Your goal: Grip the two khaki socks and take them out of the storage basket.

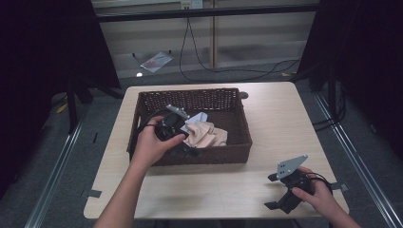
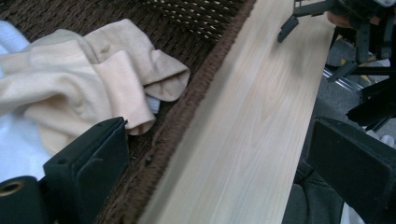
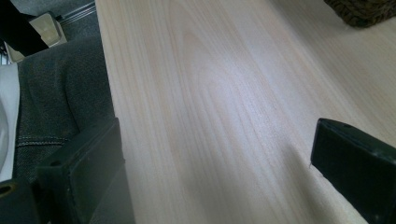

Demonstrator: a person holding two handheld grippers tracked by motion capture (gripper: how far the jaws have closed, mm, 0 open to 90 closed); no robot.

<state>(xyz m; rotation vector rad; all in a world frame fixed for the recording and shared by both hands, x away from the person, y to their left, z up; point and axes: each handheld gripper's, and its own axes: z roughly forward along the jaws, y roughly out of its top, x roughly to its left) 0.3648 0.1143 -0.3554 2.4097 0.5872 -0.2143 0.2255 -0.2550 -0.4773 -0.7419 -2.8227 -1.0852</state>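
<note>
The left gripper hangs over the near left part of the wicker basket, its jaws spread wide and holding nothing. The beige cloth lies crumpled inside the basket, against the near wall, with a pale blue piece tucked beside it. The right gripper rests low over the bare table near the front right corner, well apart from the basket, jaws also parted and empty.

The risk I see is at the rim. In the left gripper view one jaw sits over the cloth while the other reaches out past the basket wall above the tabletop, so closing from here would likely pinch the woven rim, or drag the basket, instead of taking the fabric. A shallow bite on a single loose fold could also slip.

The high view gives the whole layout but hides the jaw tips behind the hand. The left gripper view shows the straddle plainly, and what may be something white under the cloth, though I can't be sure.
</note>
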